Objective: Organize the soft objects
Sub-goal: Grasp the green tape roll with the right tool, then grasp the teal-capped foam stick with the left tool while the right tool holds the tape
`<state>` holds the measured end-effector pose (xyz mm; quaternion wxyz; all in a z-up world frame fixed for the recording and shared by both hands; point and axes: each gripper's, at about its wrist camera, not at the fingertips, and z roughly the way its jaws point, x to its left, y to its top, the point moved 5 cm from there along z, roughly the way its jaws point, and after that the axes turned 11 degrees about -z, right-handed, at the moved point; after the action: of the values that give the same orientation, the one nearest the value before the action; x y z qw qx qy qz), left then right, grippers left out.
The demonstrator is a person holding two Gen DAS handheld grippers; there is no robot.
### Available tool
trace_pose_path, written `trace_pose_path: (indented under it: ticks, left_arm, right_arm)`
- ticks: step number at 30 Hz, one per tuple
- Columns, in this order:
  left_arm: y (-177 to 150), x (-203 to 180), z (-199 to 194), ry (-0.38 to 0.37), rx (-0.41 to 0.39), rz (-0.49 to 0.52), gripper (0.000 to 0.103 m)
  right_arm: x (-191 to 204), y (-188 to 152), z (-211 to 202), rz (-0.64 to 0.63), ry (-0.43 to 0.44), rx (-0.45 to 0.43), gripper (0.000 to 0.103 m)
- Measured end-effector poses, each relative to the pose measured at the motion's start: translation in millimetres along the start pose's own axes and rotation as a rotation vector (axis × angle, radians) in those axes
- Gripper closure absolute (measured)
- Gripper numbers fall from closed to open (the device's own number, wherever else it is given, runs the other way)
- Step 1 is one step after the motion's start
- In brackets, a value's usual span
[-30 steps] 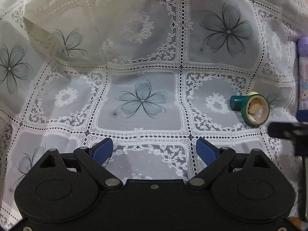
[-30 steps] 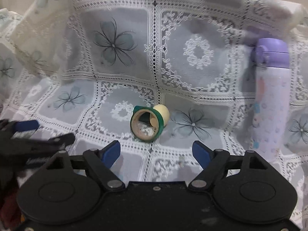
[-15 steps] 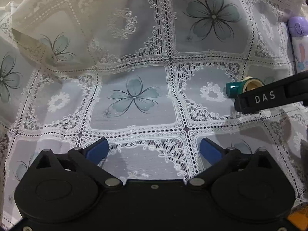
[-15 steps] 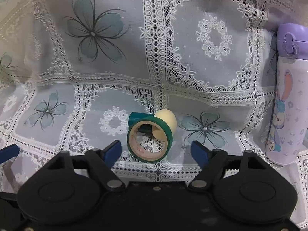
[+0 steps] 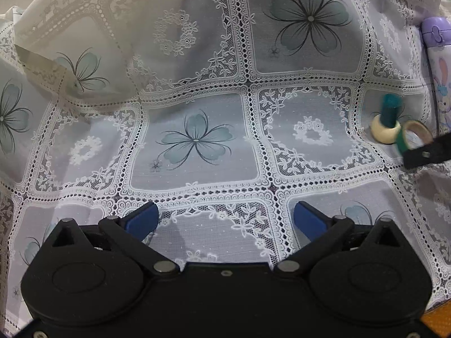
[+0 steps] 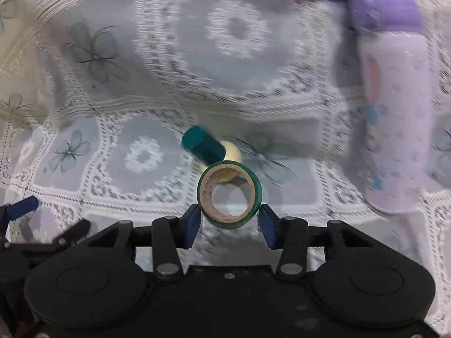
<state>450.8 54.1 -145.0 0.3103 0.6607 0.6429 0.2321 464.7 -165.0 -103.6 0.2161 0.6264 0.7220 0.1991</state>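
**Right gripper clamping the tape roll, left one idling wide**

Left wrist view: left gripper (image 5: 225, 219) is hanging over the lace tablecloth (image 5: 197, 64) with jaws spread wide, nothing between the blue pads, only cloth below. It has just been opening further. Far right in this view, the green tape roll (image 5: 414, 135) is sitting up at an angle, with a black finger of the right gripper crossing just near of it. A cream-and-teal mushroom-shaped toy (image 5: 387, 125) is touching the roll on its left side. The purple bottle (image 5: 437, 56) is standing at the far right edge.

Right wrist view: heavy motion blur. Right gripper (image 6: 229, 222) is pinching the green tape roll (image 6: 229, 194) across its outer rim, a pad on each side, core hole facing the camera. Jaws have just been closing and are now narrow on the roll. The toy (image 6: 210, 148) is lying just beyond it, apparently still in contact. The bottle (image 6: 394, 107) is upright, well to the right.

Doing it well, my read: pads are biting low on the rim, so grip is shallow. Lift straight and slowly so the roll isn't twisting out or dragging the toy and snagging lace. Keep clear of the bottle.
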Motion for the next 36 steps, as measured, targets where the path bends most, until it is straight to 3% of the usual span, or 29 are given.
trace_pose_path:
  ticks: [9, 10, 14, 16, 21, 24, 26, 36]
  left_arm:
    - [-0.4, 0.2, 0.0, 0.003, 0.0, 0.002, 0.003]
    - [-0.3, 0.2, 0.2, 0.004, 0.001, 0.003, 0.003]
    - [-0.1, 0.2, 0.5, 0.005, 0.0, 0.004, 0.003]
    - [-0.2, 0.4, 0.5, 0.004, 0.0, 0.004, 0.003]
    - [-0.1, 0.4, 0.7, 0.006, -0.001, 0.005, 0.003]
    - [0.6, 1.0, 1.1, 0.007, -0.002, 0.008, 0.003]
    - [1.4, 0.4, 0.1, 0.009, 0.0, 0.012, 0.003]
    - [21.6, -24.1, -34.3, 0.07, -0.062, 0.123, 0.004]
  right_arm:
    - [-46.3, -30.7, -21.4, 0.057, 0.041, 0.064, 0.059]
    - [-46.7, -31.0, -22.1, 0.048, 0.035, 0.059, 0.056]
    - [-42.2, -28.3, -23.6, 0.011, -0.003, 0.01, 0.029]
    - [-36.8, -20.9, -19.1, -0.014, -0.018, -0.013, 0.027]
    - [-29.6, -13.9, -3.3, -0.049, -0.046, -0.005, 0.028]
    - [-28.6, -16.3, 2.9, -0.06, -0.052, 0.0, 0.039]
    - [-25.9, -17.1, -0.2, -0.077, -0.028, -0.019, 0.056]
    - [-58.4, -35.9, -37.6, -0.024, -0.015, -0.074, 0.056]
